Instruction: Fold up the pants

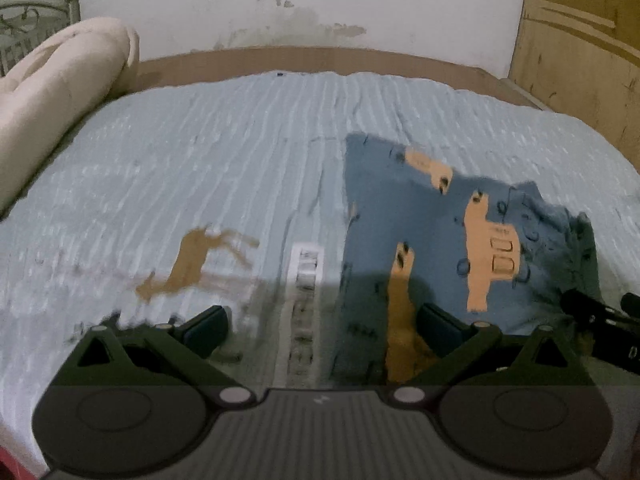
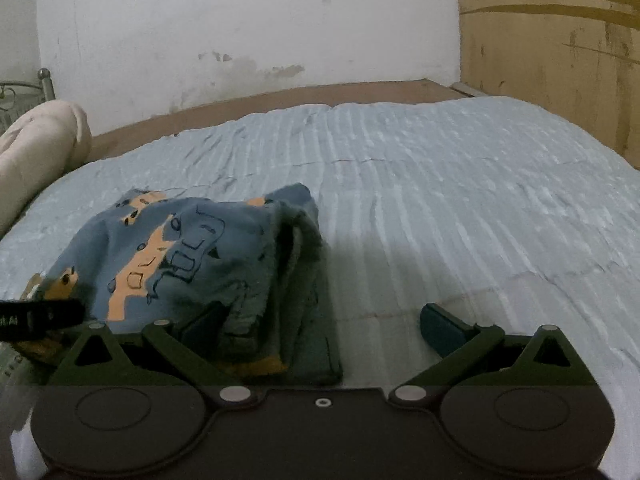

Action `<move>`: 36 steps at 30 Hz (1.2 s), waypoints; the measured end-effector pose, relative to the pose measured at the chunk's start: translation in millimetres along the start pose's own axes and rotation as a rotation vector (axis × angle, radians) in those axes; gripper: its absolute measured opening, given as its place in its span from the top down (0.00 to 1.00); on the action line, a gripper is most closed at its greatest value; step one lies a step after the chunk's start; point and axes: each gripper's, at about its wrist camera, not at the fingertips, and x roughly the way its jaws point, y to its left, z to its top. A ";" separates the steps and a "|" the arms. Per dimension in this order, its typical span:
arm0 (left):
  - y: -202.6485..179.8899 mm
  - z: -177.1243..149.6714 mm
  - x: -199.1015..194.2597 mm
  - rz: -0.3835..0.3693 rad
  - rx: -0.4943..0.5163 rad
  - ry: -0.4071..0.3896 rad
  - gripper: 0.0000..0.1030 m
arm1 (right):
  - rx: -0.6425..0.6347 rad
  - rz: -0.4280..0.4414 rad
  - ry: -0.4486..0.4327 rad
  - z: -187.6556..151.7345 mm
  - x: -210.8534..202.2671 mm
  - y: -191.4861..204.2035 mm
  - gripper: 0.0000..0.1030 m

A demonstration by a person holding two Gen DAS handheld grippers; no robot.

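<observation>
Blue pants with orange vehicle prints (image 1: 432,224) lie bunched on the light blue bedspread (image 1: 200,152). In the left wrist view my left gripper (image 1: 322,332) is open just above the pants' near left edge, holding nothing. In the right wrist view the pants (image 2: 192,256) form a folded heap at lower left. My right gripper (image 2: 320,328) is open, its left finger (image 2: 204,324) against the heap's near edge, its right finger (image 2: 444,328) over bare bedspread (image 2: 460,200). Each gripper's body shows at the other view's edge.
A rolled beige blanket (image 1: 60,92) lies at the bed's left side by a metal headboard (image 1: 36,24). A brown bed frame (image 1: 320,58) runs along the white wall. A wooden cupboard (image 2: 552,48) stands at the right. A brown deer print (image 1: 192,264) marks the bedspread.
</observation>
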 end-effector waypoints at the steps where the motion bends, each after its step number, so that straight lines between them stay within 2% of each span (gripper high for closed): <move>1: 2.7 -4.4 -2.5 -0.003 -0.010 0.004 0.01 | -0.005 -0.004 0.003 -2.5 -3.6 0.7 0.01; 7: 12.3 -24.9 -15.7 -0.007 -0.021 0.006 0.01 | -0.026 -0.018 -0.004 -12.9 -17.7 2.8 0.01; 18: 8.5 -31.6 -23.1 0.030 0.010 0.028 0.01 | -0.063 -0.019 -0.031 -32.5 -33.1 2.4 0.01; 23: 11.2 -26.8 -30.3 0.016 -0.018 0.048 0.01 | -0.113 -0.023 -0.039 -39.7 -42.4 6.1 0.01; 27: 13.9 -18.0 -37.9 -0.011 -0.047 0.039 0.01 | -0.078 0.029 -0.072 -37.2 -53.3 -1.0 0.01; 32: 10.3 -2.0 -41.0 -0.047 -0.048 0.004 0.01 | -0.056 0.102 -0.140 -17.6 -57.4 -6.2 0.01; 36: 0.9 15.1 -28.0 -0.078 -0.043 -0.001 0.01 | -0.065 0.175 -0.121 4.2 -40.2 -6.3 0.01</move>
